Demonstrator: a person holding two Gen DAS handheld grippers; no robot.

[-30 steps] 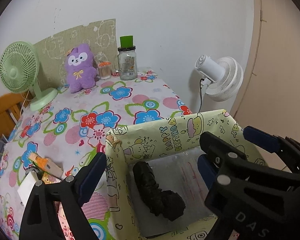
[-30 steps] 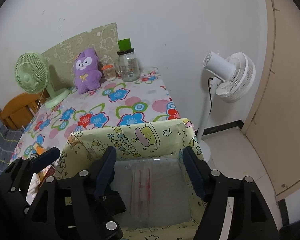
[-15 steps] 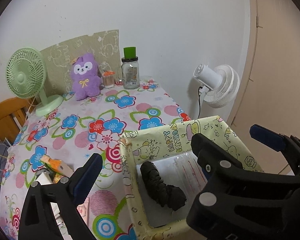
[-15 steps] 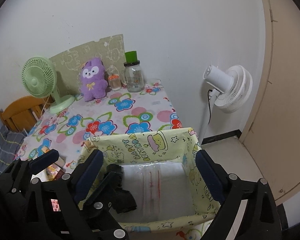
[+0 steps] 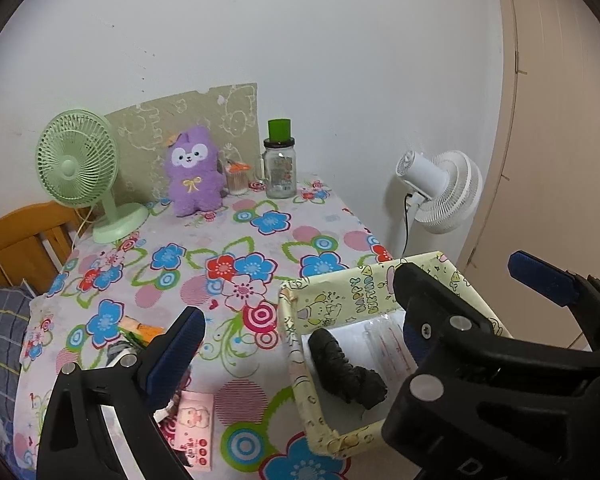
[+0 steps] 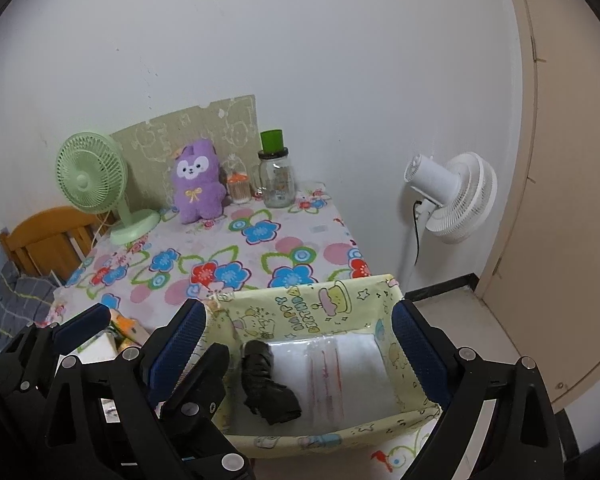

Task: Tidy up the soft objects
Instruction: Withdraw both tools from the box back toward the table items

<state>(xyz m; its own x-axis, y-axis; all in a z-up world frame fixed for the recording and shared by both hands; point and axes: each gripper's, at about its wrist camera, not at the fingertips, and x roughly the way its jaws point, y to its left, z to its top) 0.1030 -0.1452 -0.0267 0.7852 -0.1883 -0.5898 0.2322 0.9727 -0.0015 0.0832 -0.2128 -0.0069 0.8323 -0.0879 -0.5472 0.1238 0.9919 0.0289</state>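
Both hand-held grippers, left [image 5: 296, 344] & right [image 6: 300, 344], hung wide open, empty, above box [image 6: 340, 300] w/ 1 black roll [image 6: 270, 386]. Purple plush [image 5: 194, 176], upper left, looked next: approach level, pinch mid-body.

A plain white wall [image 5: 300, 40] fills the upper half of both views, evenly lit. At the right edge stands a beige door [image 6: 572, 200], with dark skirting [image 6: 440, 286] and pale floor [image 6: 460, 320] below it. A white fan [image 6: 452, 196] stands right of centre, against the wall. The table [image 5: 332, 216], under a flowered cloth, takes the middle. At the left edge is a wooden chair [image 5: 16, 240] with checked grey fabric [image 5: 0, 340] below it.
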